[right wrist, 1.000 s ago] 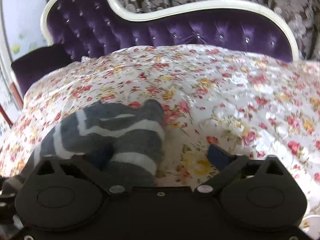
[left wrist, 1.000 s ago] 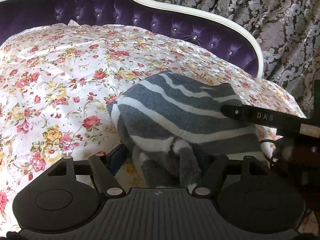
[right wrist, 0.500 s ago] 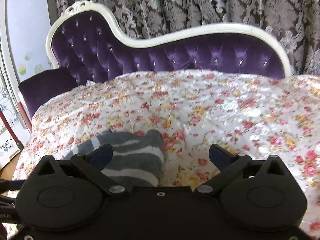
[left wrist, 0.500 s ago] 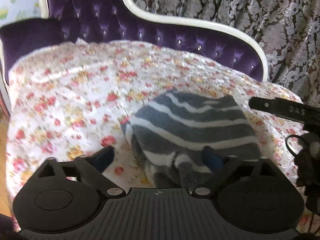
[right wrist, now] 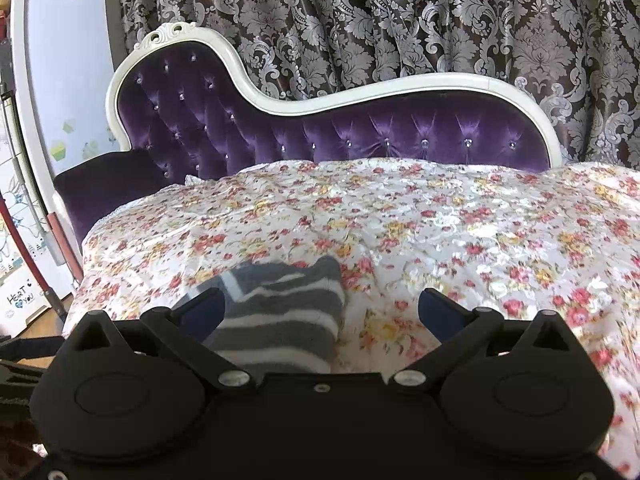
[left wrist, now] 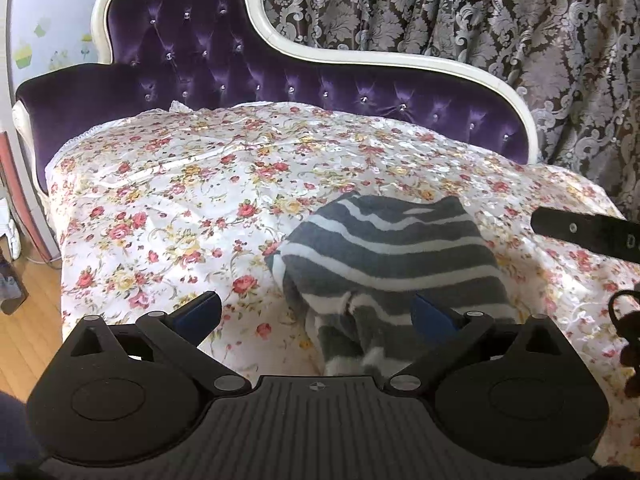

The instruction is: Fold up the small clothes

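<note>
A folded grey garment with white stripes [left wrist: 392, 264] lies on the floral cover [left wrist: 192, 208] of a sofa. In the left wrist view it sits at centre right, just beyond my left gripper [left wrist: 316, 310], which is open and empty above it. In the right wrist view the garment [right wrist: 280, 312] shows at lower left, behind the left finger of my right gripper [right wrist: 320, 308], which is open and empty. Part of the right gripper's body [left wrist: 588, 236] shows at the right edge of the left wrist view.
The purple tufted sofa back with white trim [right wrist: 360, 136] runs behind the cover. Patterned curtains [right wrist: 400, 20] hang behind it. Wooden floor [left wrist: 24, 328] and a pale wall lie to the left of the sofa.
Both grippers have pulled back and up from the garment. The left gripper, close over the garment's fold a second ago, has opened wide. The garment stays folded on the cover.
</note>
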The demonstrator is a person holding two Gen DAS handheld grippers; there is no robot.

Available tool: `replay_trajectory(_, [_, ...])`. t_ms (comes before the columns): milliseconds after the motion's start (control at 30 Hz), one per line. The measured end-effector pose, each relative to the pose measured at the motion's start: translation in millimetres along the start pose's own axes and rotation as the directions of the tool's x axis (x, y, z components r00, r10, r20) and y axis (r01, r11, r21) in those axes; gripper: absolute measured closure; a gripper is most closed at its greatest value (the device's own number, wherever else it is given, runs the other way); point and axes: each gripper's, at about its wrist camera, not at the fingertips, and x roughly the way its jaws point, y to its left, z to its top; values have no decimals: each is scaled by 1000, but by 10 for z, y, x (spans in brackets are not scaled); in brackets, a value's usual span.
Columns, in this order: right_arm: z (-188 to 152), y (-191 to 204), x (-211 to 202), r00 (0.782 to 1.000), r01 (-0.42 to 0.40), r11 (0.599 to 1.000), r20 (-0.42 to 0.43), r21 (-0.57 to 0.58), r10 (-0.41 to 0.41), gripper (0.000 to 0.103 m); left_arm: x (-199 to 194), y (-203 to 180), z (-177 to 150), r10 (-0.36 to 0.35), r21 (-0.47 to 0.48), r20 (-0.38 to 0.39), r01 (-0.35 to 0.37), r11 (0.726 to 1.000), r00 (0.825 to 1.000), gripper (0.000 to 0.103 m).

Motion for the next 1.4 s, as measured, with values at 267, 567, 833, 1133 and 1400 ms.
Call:
replay_trajectory(267, [-189,49,-237,999,-20,999,-26,41,21,1,-154,-73,-102,-9,25,-8,10,1000,1000,0])
replay_trajectory(567, [-332,73,-441,998,-43,998,-38,47,45,1,-342,-241,-178,26,77,-1,-26,997,1000,1])
replay_trajectory(833, [-375,165,-543,998,-46,999,-41,16,47,1,-562,-349,-150,71,86,63,-76,993,995,1])
replay_trajectory(1133, [-424,304,-663,999,54,997,-2,-49,-54,1,-566,-293,-178,77,40,9,-77,996,997,1])
replay_trajectory(1400, [-413,322,-652,1000,-3,999,-23,-40,2,1,-563,-265,-191,71,24,-1,-71,997,997,1])
